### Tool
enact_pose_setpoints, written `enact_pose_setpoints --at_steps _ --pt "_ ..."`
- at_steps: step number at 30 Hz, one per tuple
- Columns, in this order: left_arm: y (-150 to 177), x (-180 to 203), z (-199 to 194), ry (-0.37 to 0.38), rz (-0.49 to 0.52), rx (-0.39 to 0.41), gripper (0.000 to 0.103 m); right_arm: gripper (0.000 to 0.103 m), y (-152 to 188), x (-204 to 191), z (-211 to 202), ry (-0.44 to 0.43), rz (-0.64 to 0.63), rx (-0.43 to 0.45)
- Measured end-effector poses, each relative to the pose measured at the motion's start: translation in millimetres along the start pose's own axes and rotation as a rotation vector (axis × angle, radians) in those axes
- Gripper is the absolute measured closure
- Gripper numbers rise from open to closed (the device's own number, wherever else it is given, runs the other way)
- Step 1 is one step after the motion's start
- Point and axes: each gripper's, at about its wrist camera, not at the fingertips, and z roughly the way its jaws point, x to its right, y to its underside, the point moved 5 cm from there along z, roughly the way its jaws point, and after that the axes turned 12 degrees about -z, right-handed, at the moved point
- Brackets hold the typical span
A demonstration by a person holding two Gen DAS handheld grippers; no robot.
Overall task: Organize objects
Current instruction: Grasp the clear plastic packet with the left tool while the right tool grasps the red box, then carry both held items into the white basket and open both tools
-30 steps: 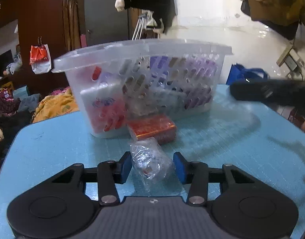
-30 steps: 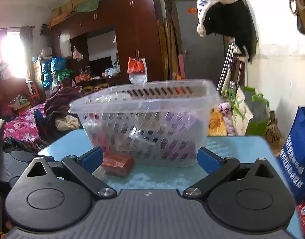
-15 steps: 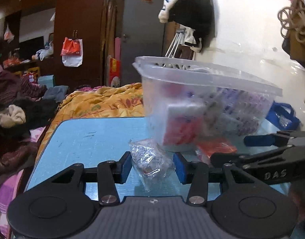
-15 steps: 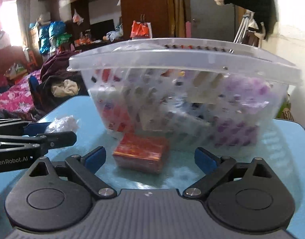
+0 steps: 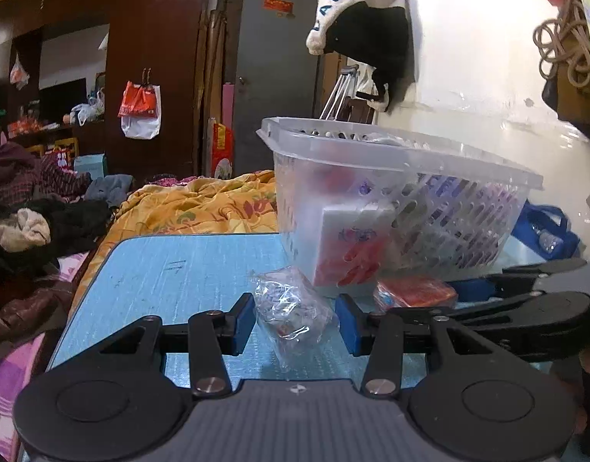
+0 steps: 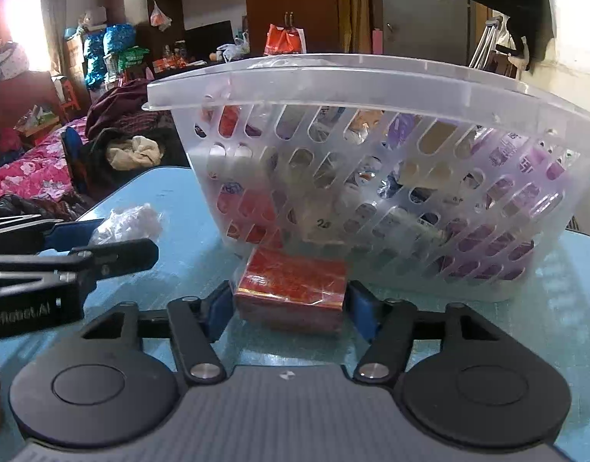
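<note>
A clear plastic basket [image 5: 468, 177] full of packets stands on the blue table [image 5: 187, 269]; it also shows in the right wrist view [image 6: 333, 81]. My left gripper [image 5: 295, 317] is shut on a crumpled clear plastic packet [image 5: 291, 304], low over the table. My right gripper [image 6: 289, 306] has its blue pads against both sides of a red foil-wrapped box [image 6: 291, 283] that rests on the table against the basket's base. The red box [image 5: 414, 292] and the right gripper [image 5: 526, 300] show at the right of the left wrist view. The packet [image 6: 129, 221] and left gripper [image 6: 83, 246] show at the left of the right wrist view.
A bed with an orange blanket [image 5: 202, 208] and piled clothes [image 5: 37, 223] lies beyond the table's far edge. A blue bag [image 5: 545, 231] sits behind the basket. Wardrobes [image 5: 152, 57] and a door [image 5: 272, 77] line the back wall.
My left gripper swung left with the packet still held. My right gripper moved down and forward to the red box, and its jaws closed from wide open onto the box.
</note>
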Motion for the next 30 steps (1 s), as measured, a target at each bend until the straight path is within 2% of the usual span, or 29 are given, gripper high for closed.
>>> enact_pose_setpoints --at_steps 4,9,17,23,30 --pt "-0.8 -1.3 -0.9 0.013 -0.013 0.012 0.053 0.039 3.0 8.2 -16.2 0.034 -0.002 0.051" --pt "-1.1 -0.8 -4.0 0.027 -0.013 0.031 0.053 0.039 13.3 18.6 -44.0 0.032 -0.007 0.122" --pt "-1.6 5.0 -19.7 0.069 0.016 0.115 0.053 0.039 31.2 33.9 -92.5 0.024 0.002 0.266" --pt "-1.0 12.1 -24.8 0.081 0.054 0.147 0.053 0.039 36.8 43.6 -104.7 0.046 0.038 0.313" --pt "-0.7 13.2 -25.2 0.072 0.055 0.157 0.053 0.039 37.7 49.9 -102.8 0.055 0.056 0.322"
